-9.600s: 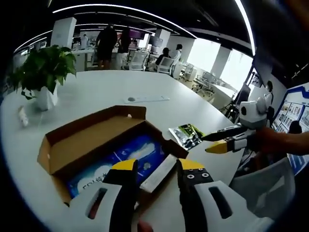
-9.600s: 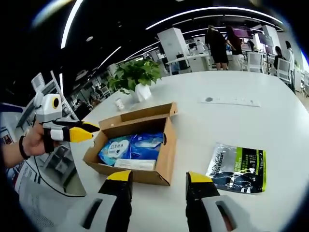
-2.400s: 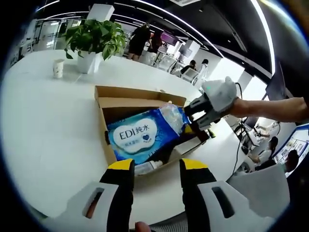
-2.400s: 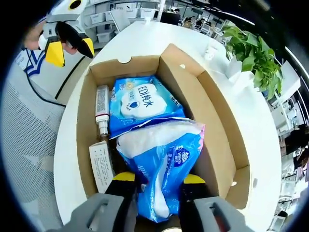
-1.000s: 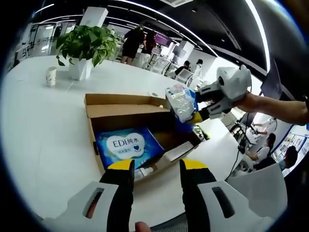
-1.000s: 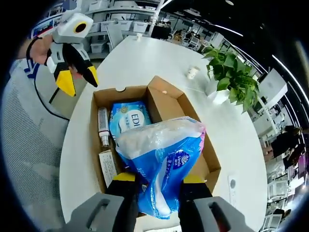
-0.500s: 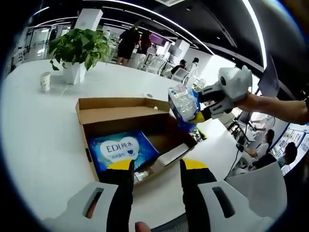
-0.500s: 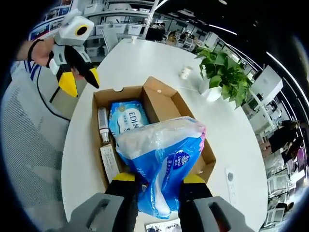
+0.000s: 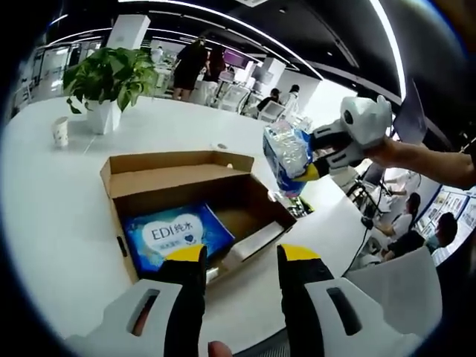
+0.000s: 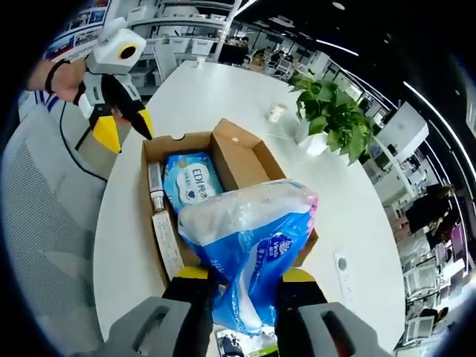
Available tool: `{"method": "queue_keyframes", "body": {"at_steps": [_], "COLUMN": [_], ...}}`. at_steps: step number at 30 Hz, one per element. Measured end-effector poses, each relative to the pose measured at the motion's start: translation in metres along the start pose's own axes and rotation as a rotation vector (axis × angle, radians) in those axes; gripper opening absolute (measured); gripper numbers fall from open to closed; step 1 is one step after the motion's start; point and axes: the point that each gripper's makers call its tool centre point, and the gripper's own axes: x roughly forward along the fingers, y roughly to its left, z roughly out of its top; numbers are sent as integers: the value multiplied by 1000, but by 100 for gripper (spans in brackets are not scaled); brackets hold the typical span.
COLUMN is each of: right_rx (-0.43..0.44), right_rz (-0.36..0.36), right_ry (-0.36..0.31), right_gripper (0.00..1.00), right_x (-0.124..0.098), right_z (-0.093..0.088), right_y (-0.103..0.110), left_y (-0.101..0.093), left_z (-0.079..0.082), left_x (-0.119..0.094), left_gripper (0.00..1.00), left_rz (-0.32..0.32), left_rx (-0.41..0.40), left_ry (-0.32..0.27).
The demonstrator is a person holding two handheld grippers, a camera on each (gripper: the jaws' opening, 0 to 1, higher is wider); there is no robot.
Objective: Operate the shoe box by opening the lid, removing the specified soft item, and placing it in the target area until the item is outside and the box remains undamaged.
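The brown cardboard shoe box (image 9: pixel 171 180) lies open on the white table, its lid flap folded back. A blue EDI wipes pack (image 9: pixel 172 233) and a white carton (image 9: pixel 251 244) lie inside. My right gripper (image 9: pixel 301 168) hangs in the air beyond the box's right end, shut on a blue and clear tissue pack (image 9: pixel 285 153). In the right gripper view that tissue pack (image 10: pixel 249 242) sits between my right gripper's (image 10: pixel 244 274) jaws, above the box (image 10: pixel 242 160). My left gripper (image 9: pixel 242 256) is open with nothing in it, near the box's front edge; it also appears as the left gripper (image 10: pixel 125 130).
A potted plant (image 9: pixel 104 82) and a paper cup (image 9: pixel 59 131) stand on the table's far left. A green and black packet (image 10: pixel 242 343) and a flat white remote (image 10: pixel 343 271) lie past the box. A tube (image 10: pixel 155 190) lies in the box. People and chairs fill the background.
My right gripper has carried the tissue pack higher and farther from the box, toward the box's right end. The left gripper stays open by the box.
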Motion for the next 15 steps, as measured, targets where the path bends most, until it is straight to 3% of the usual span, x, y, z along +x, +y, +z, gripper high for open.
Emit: {"method": "queue_keyframes", "body": {"at_steps": [6, 15], "right_rx": [9, 27], "right_rz": [-21, -24], "right_ry": [41, 114], "right_gripper": [28, 28], "right_x": [-12, -23], "right_z": [-30, -81], "right_y": [-6, 2], "left_y": [-8, -24], "left_z": [1, -3], "left_x": [9, 22], "left_gripper": [38, 38], "left_rz": [-14, -39], "left_rx": [13, 34], "left_ry": [9, 30]}}
